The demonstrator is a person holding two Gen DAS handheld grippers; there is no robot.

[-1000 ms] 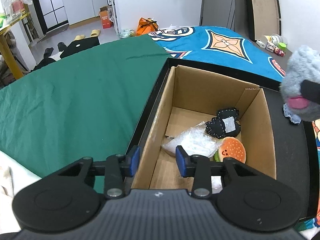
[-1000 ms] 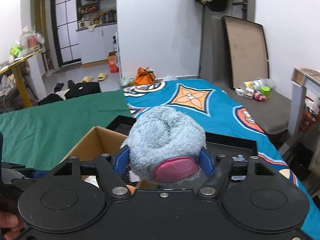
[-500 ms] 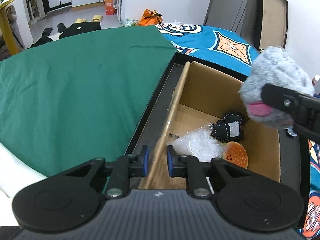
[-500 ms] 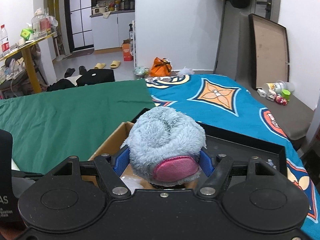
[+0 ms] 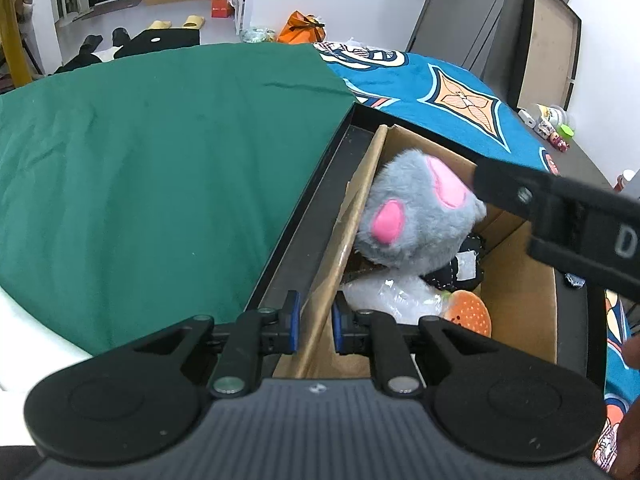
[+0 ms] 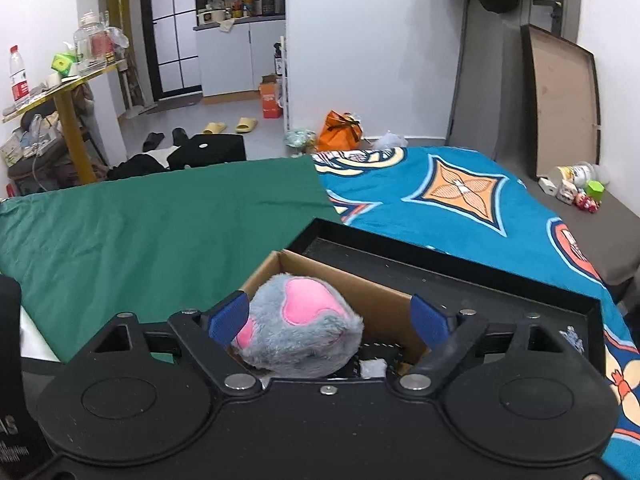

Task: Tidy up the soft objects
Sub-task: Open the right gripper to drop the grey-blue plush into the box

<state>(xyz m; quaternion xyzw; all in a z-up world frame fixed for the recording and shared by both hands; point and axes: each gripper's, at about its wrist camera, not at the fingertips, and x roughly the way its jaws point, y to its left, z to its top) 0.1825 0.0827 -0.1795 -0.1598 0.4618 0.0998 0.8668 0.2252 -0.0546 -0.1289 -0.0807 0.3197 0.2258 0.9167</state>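
Both wrist views close, angled down, sharing cardboard box [image 5: 516,284] [image 6: 384,300]

We can read little. On the right gripper [image 5: 552,216], as the left wrist view shows it, one large pale letter "D" stands on the black body. In the right wrist view, the letters "AS" stand on a black object [image 6: 8,360] at the left edge; the rest is cut off.

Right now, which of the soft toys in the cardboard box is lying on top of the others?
The grey plush with pink patches. It rests above the black stitched toy and orange burger toy, leaning against the box's left wall.
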